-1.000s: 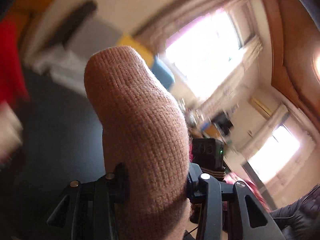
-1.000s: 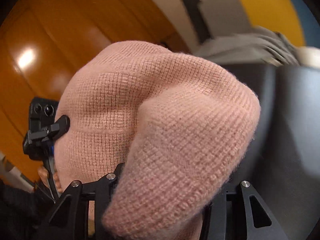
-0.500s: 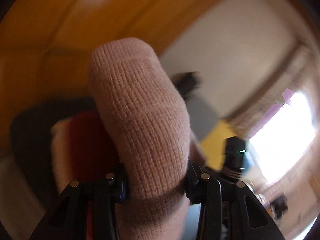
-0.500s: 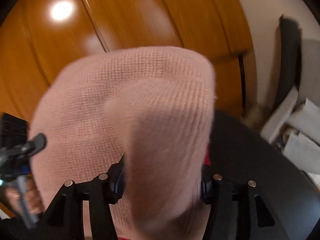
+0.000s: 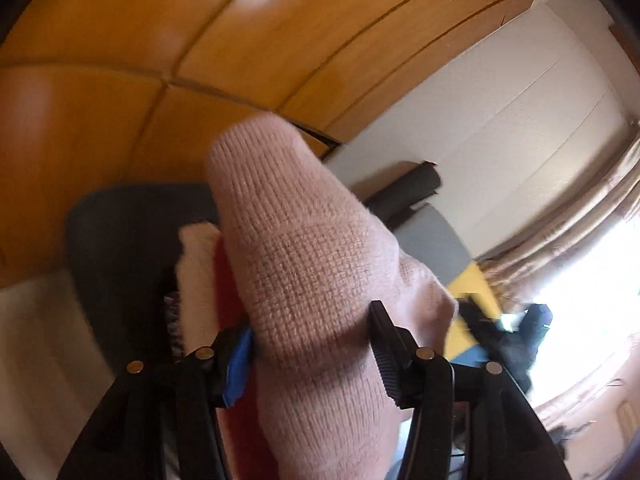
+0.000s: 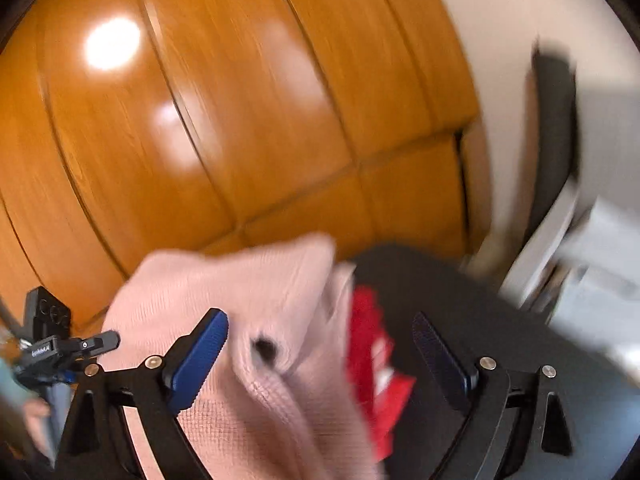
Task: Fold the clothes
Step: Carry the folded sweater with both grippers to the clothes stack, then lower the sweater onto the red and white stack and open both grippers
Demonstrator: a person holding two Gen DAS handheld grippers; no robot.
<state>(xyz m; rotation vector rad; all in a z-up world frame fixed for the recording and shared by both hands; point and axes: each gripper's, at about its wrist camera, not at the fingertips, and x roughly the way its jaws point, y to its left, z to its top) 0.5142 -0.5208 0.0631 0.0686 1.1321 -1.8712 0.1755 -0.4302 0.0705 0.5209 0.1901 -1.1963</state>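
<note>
A pink knitted garment [image 5: 308, 280] bulges up between the fingers of my left gripper [image 5: 310, 344], which is shut on it. In the right wrist view the same pink knit [image 6: 256, 320] lies loose between the fingers of my right gripper [image 6: 320, 360], which is open and wide apart. A red garment [image 6: 372, 372] lies under and beside the pink one on a dark grey surface [image 6: 460, 304]. The red garment also shows in the left wrist view [image 5: 224, 276], next to a white fluffy piece [image 5: 196, 264].
An orange wooden panelled wall [image 6: 200, 120] stands close behind the dark surface. A dark roll [image 5: 404, 192] leans by a white wall. A bright window with curtains [image 5: 592, 248] is at the right. The left gripper's body [image 6: 44, 344] shows at the left.
My right gripper has opened and let go of the pink knit, which has dropped lower onto the pile. Both grippers swung toward the wooden wall and the dark surface.
</note>
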